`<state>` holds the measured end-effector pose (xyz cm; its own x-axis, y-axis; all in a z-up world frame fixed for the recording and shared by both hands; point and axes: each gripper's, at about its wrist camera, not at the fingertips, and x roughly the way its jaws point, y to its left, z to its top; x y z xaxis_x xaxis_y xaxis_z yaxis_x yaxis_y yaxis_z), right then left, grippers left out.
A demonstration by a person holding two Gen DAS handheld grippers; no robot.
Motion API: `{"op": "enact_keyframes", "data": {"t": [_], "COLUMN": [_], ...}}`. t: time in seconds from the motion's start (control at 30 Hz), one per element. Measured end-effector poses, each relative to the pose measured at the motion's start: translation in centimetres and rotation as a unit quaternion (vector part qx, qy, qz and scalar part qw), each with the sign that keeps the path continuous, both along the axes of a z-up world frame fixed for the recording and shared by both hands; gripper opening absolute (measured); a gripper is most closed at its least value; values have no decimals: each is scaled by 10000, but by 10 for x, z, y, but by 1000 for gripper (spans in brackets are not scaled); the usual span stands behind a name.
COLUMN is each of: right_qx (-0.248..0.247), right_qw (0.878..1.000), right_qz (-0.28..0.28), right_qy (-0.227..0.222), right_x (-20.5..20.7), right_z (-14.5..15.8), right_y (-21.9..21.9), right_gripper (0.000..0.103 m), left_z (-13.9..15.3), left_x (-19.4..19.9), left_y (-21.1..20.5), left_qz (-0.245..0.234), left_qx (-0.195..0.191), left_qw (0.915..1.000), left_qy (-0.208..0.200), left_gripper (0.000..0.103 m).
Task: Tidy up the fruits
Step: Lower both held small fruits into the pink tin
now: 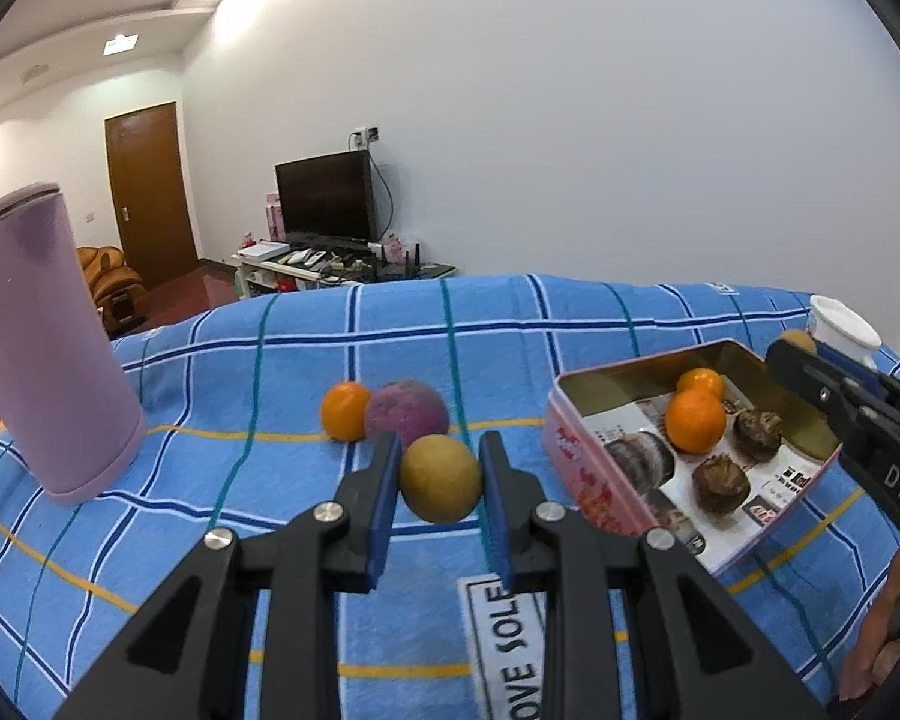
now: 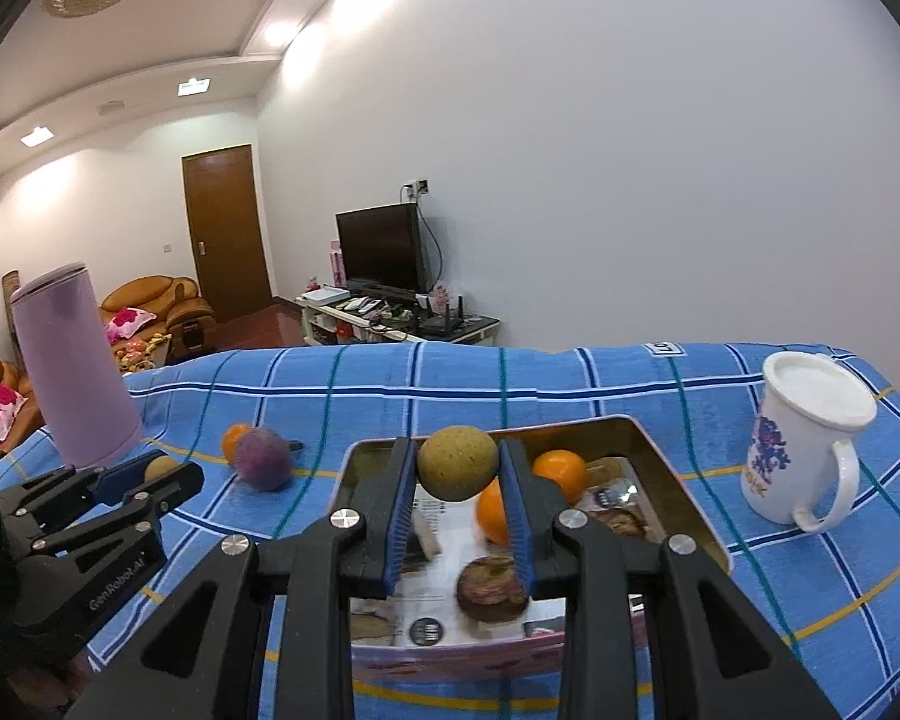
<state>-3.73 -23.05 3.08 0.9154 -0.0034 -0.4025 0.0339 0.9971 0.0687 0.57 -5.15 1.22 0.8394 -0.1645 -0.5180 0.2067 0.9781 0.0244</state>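
Fruits were mid-transfer: the left gripper [image 1: 439,468] clamped one round yellow-green fruit [image 1: 440,478] above the blue checked cloth [image 1: 210,372], the right gripper [image 2: 457,471] pinched another [image 2: 457,463] over the pink-walled tin [image 2: 678,498], needing lowering and release next.

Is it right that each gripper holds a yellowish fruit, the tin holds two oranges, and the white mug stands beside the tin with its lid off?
Not quite: the lid is on. The right wrist view shows the white mug capped by a white lid. The rest stands.
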Motion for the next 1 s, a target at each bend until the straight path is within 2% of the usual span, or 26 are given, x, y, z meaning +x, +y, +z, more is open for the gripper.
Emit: {"op": "enact_keyframes", "data": {"t": [0.63,0.8,1.0], "right_qx": [14,48,-212], "right_qw": [9968,9961,9955], "right_qz": [-796,-869,-769], "right_qy": [36,167,514], "right_x": [10,14,26], "right_z": [2,0,-11], "right_y": [-66,-73,-66], "right_gripper": [30,30,30], "left_z": [10,8,-1], "left_x": [21,25,32], "left_y": [-45,-72,-101], "left_qz": [-378,-620,-737], "left_qx": [-200,-158,-63], "left_qw": [9991,9979,9971], "left_qy": [-34,9,159], "left_gripper": [28,28,28]}}
